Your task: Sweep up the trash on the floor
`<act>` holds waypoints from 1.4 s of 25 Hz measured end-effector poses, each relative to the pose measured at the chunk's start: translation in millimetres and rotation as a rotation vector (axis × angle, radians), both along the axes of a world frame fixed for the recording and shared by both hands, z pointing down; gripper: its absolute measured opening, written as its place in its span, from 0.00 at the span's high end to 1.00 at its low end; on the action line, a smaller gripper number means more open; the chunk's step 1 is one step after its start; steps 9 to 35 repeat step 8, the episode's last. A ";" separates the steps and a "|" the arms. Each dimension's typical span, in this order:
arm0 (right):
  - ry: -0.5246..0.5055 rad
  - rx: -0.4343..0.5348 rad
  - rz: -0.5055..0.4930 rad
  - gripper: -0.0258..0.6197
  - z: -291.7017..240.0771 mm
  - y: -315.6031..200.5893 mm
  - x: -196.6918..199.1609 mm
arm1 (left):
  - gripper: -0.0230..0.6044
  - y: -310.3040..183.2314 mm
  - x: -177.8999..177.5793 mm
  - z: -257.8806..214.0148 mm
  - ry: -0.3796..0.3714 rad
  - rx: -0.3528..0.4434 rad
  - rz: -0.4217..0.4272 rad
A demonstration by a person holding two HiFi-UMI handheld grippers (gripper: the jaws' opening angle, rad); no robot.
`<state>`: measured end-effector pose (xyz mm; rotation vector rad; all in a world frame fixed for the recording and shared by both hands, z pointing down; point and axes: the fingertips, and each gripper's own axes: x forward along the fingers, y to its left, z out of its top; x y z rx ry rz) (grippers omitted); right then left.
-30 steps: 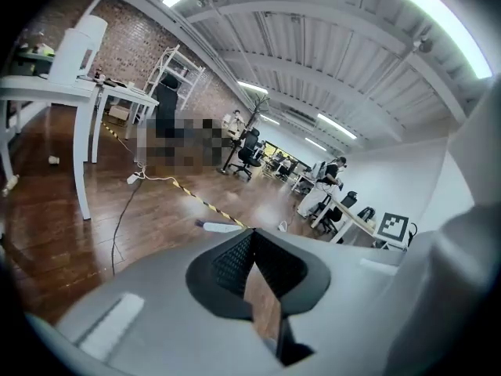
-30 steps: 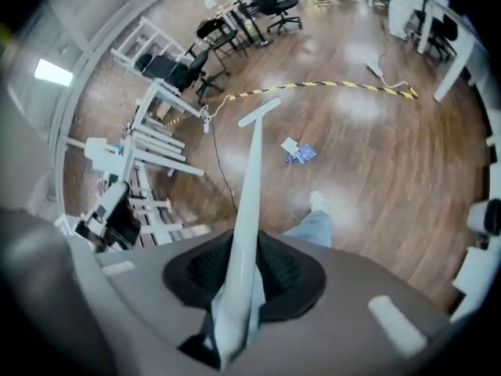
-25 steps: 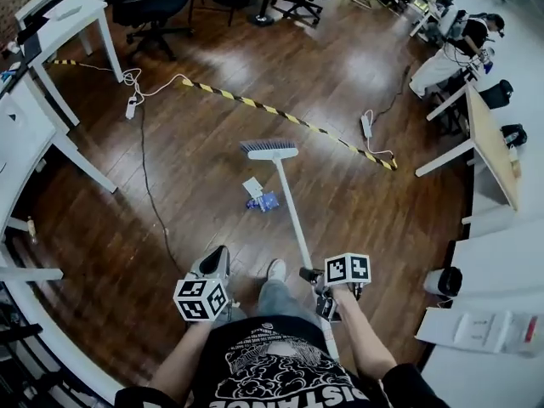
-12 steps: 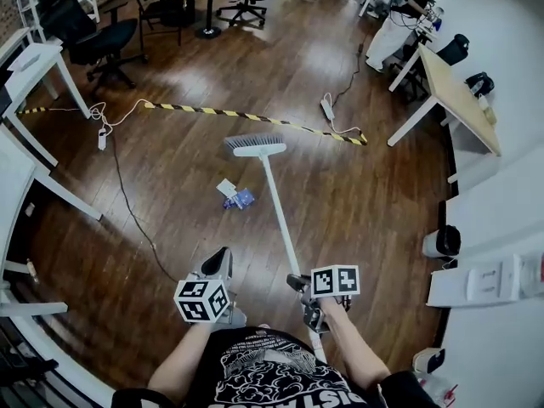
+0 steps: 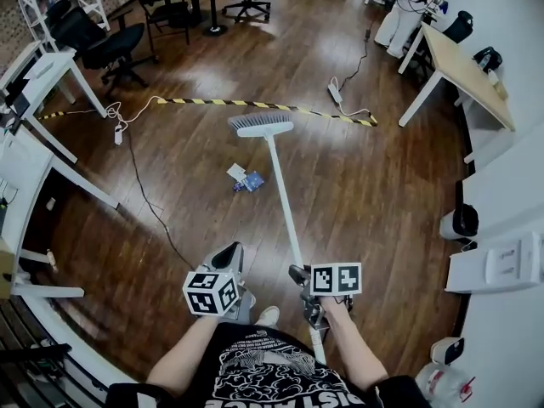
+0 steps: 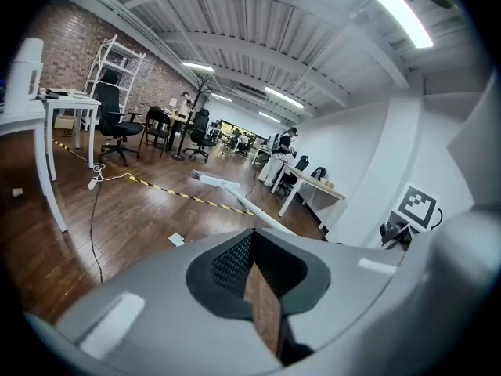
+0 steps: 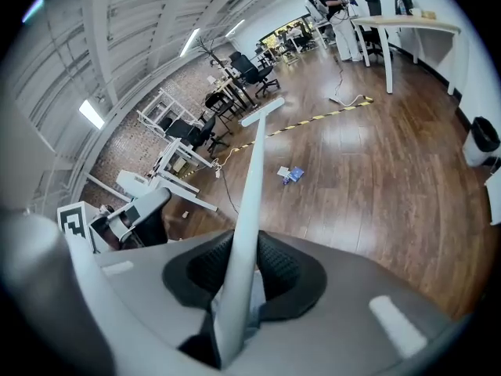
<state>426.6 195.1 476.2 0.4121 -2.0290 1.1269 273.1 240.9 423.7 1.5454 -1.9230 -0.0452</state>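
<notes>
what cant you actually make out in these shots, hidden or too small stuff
- Trash: too small in the head view and the right gripper view to tell what the white and blue pieces are.
- Broom bristles: the head view looks from above, so whether they touch the floor is unclear.
- Area by the feet: head view, hidden by the person's torso.

Glossy wood underfoot, matt grey plastic in the hands.

The dark brown plank floor (image 5: pixel 382 194) is polished wood with a soft shine. The long white broom (image 5: pixel 283 198) has a smooth satin shaft and fine grey bristles (image 5: pixel 259 121). The flat white scrap (image 5: pixel 236 172) looks like matt paper, and the crumpled blue wrapper (image 5: pixel 252 181) has a slight sheen. The left hand-held gripper (image 6: pixel 250 245) and right hand-held gripper (image 7: pixel 239 265) are matt grey plastic with black, finely textured pads (image 6: pixel 227 265).
</notes>
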 end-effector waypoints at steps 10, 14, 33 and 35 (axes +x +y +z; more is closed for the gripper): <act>-0.016 0.007 0.016 0.83 -4.9 12.7 33.0 | 0.96 5.2 48.2 -2.0 0.013 -0.004 0.037; -0.016 0.007 0.016 0.83 -4.9 12.7 33.0 | 0.96 5.2 48.2 -2.0 0.013 -0.004 0.037; -0.016 0.007 0.016 0.83 -4.9 12.7 33.0 | 0.96 5.2 48.2 -2.0 0.013 -0.004 0.037; -0.016 0.007 0.016 0.83 -4.9 12.7 33.0 | 0.96 5.2 48.2 -2.0 0.013 -0.004 0.037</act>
